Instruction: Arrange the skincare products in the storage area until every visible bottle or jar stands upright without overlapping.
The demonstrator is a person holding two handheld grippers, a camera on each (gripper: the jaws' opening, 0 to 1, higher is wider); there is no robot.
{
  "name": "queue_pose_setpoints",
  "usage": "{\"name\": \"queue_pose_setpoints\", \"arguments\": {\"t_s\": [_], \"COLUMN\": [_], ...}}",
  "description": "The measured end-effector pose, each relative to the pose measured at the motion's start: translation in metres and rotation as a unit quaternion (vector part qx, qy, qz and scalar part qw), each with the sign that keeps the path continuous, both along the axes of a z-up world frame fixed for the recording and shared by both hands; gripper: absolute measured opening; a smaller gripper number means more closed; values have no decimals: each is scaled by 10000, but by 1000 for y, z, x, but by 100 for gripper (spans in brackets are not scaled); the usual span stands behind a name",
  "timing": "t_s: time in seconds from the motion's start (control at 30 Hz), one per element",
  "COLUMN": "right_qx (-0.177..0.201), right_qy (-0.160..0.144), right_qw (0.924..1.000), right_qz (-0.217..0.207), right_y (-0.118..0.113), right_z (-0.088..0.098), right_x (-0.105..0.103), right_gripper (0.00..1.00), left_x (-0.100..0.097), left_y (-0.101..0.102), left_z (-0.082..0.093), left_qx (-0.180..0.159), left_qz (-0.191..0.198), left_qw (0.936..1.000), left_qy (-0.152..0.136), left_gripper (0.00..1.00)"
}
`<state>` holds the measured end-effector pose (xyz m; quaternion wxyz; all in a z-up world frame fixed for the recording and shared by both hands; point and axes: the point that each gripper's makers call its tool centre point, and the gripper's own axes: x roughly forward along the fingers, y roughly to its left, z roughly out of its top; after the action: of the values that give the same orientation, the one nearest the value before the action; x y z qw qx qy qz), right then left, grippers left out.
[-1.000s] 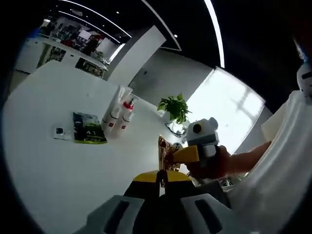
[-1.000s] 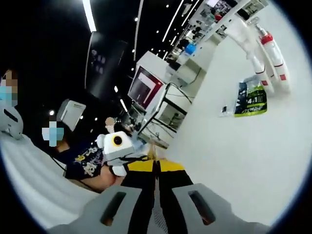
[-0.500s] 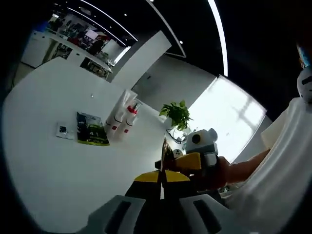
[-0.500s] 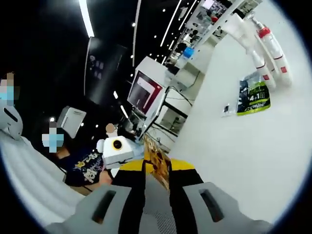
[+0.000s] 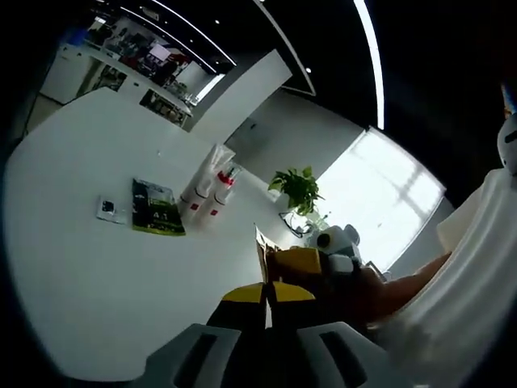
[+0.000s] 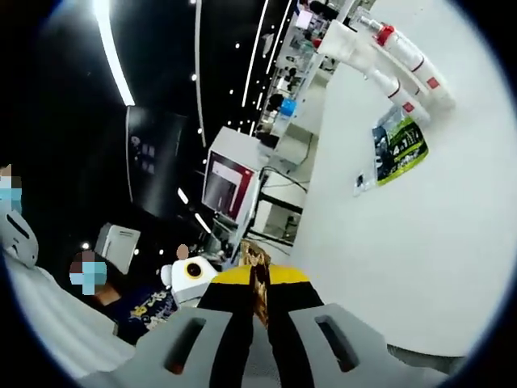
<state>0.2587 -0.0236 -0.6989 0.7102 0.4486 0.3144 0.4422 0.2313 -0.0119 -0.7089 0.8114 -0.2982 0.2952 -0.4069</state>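
In the left gripper view, the left gripper [image 5: 266, 297] rises from the bottom with its yellow-tipped jaws pressed together, and nothing between them. Far ahead of the jaws and to their left, on the white table [image 5: 89, 275], lies a small white card [image 5: 107, 209]. Just beside it lies a flat green packet [image 5: 157, 217]. A little further, two white bottles [image 5: 212, 182] stand upright close together; one has a red cap. Beyond them is a green plant [image 5: 297, 185] near a bright window. Just to the right of the jaw tips is the right gripper [image 5: 284, 263], held by a hand [image 5: 380, 293], and a thin brown and gold packet [image 5: 262, 252] stands up at its tip.

In the right gripper view, the left gripper [image 6: 194, 272] appears low at the left of the jaws. The right gripper [image 6: 258, 284] has its jaws closed on the thin brown and gold packet [image 6: 257, 267], which sticks up between the tips. Far ahead and to the right of the jaws lie the white card [image 6: 360, 183] and the green packet [image 6: 398, 145] on the table [image 6: 380, 267]. The two white bottles [image 6: 396, 61] are beyond them.
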Motion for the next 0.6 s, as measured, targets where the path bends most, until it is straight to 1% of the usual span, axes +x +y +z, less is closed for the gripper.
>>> {"name": "queue_pose_setpoints", "arguments": {"t_s": [0.1, 0.2, 0.33, 0.43, 0.6], "right_qx": [-51, -54, -188, -254, -242], "right_qy": [-62, -105, -282, -304, -277], "right_qw": [10000, 9999, 9994, 9992, 9993], "right_qz": [-10, -35, -46, -17, 37], "right_y": [3, 3, 4, 4, 6], "right_z": [0, 1, 1, -2, -3], "right_x": [-1, 0, 0, 0, -1], "right_gripper": [2, 4, 6, 8, 13], "left_x": [1, 2, 4, 5, 8], "left_y": [3, 5, 6, 8, 11], "left_z": [-2, 1, 1, 2, 4], "left_qx": [80, 16, -21, -88, -221], "left_qz": [39, 129, 178, 238, 339], "left_qw": [10000, 9999, 9998, 9997, 9991], "left_qy": [-9, -23, 9, 44, 78], "left_gripper": [1, 1, 1, 1, 1]}}
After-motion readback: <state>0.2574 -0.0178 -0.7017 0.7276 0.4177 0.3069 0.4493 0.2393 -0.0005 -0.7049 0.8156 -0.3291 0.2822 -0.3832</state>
